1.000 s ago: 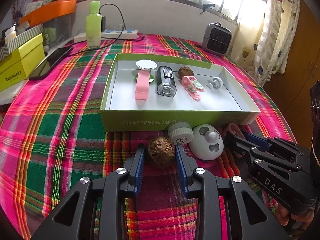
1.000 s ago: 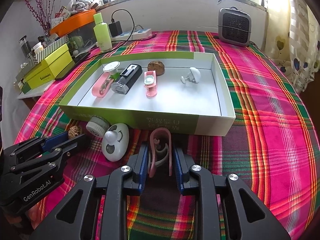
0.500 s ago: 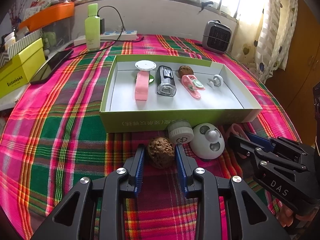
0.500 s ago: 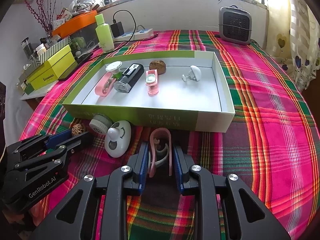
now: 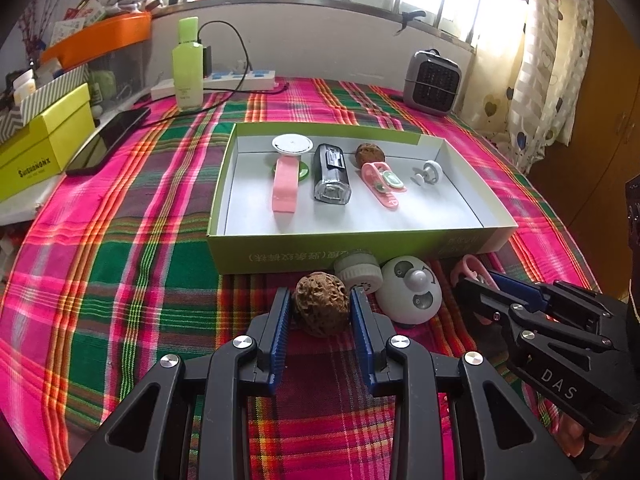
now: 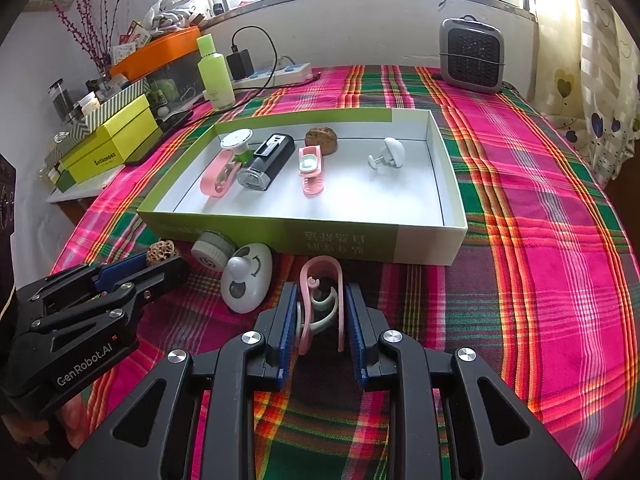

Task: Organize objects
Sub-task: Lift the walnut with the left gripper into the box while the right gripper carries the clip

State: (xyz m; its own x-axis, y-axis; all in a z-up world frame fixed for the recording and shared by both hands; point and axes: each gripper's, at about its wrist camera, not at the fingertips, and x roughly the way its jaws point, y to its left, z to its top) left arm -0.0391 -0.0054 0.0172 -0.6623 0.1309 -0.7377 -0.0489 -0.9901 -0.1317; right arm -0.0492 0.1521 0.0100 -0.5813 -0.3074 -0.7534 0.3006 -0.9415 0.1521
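Observation:
My left gripper (image 5: 320, 308) is shut on a brown walnut (image 5: 320, 304), just in front of the green box (image 5: 360, 248). My right gripper (image 6: 321, 304) is shut on a pink clip (image 6: 322, 292) in front of the same box (image 6: 304, 236). The box holds a pink clip with a white disc (image 5: 285, 184), a black and clear device (image 5: 331, 172), a second walnut (image 5: 369, 153), a pink clip with a green pad (image 5: 382, 184) and a white hook (image 5: 428, 171). A white capped jar (image 5: 358, 274) and a white egg-shaped device (image 5: 412, 292) lie between the grippers.
A plaid cloth (image 5: 120, 260) covers the table. At the back stand a green bottle (image 5: 187, 68), a power strip with cable (image 5: 236, 80) and a grey heater (image 5: 432, 82). A yellow-green box (image 5: 40, 148) and a phone (image 5: 108, 140) lie at the left. Curtains (image 5: 540, 60) hang at the right.
Both grippers have lifted and pulled back slightly with the walnut and the pink clip still held. The box contents have not moved.

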